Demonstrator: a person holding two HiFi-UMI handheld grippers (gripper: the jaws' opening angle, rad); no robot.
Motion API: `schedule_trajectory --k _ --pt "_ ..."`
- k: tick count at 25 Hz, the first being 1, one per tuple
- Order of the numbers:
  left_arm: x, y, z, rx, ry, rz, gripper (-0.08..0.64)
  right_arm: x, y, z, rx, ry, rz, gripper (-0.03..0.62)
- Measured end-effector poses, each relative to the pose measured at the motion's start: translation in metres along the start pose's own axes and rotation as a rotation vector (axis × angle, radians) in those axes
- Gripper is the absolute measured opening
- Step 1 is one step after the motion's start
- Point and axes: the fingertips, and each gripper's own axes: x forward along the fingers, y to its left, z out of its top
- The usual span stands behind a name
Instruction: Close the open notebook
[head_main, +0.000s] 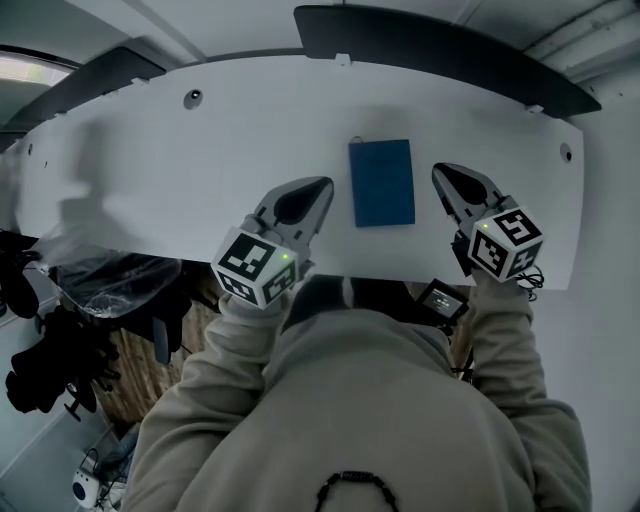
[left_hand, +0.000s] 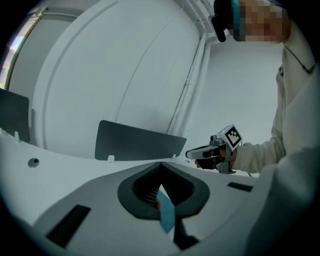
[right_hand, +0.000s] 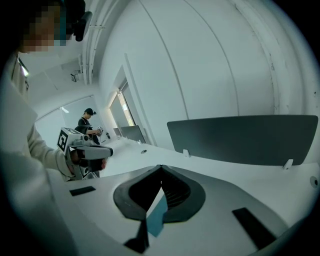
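Observation:
A blue notebook (head_main: 381, 182) lies flat and closed on the white table (head_main: 180, 170), between my two grippers. My left gripper (head_main: 322, 186) hovers just left of it, jaws shut with nothing in them. Just right of the notebook is my right gripper (head_main: 438, 172), also shut and empty. In the left gripper view the jaws (left_hand: 161, 164) meet at the tip, and a sliver of the blue notebook (left_hand: 166, 216) shows through the gap below them. The right gripper view shows the same: shut jaws (right_hand: 161, 167) and a strip of the blue notebook (right_hand: 157, 215).
A dark grey divider panel (head_main: 440, 45) stands along the table's far edge. Round cable holes (head_main: 193, 97) sit near the back corners. A black office chair (head_main: 100, 285) is below the table's left end. Another person (right_hand: 87, 120) stands far off at another desk.

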Motion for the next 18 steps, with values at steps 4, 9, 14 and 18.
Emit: schedule_trajectory --k 4,9,14,18 --pt "0.003 0.006 -0.022 -0.034 0.027 0.022 -0.002 0.007 0.000 -0.016 0.004 0.028 0.014 0.020" --pt "0.018 0.007 -0.031 -0.050 0.041 0.025 -0.002 0.009 -0.010 -0.029 0.025 0.044 0.015 0.020" --pt "0.027 0.008 -0.038 -0.025 0.061 0.039 -0.002 0.015 -0.011 -0.053 0.014 0.106 0.024 0.020" --pt "0.035 0.012 -0.048 -0.051 0.080 0.046 -0.002 0.017 -0.017 -0.060 0.042 0.107 0.028 0.020"
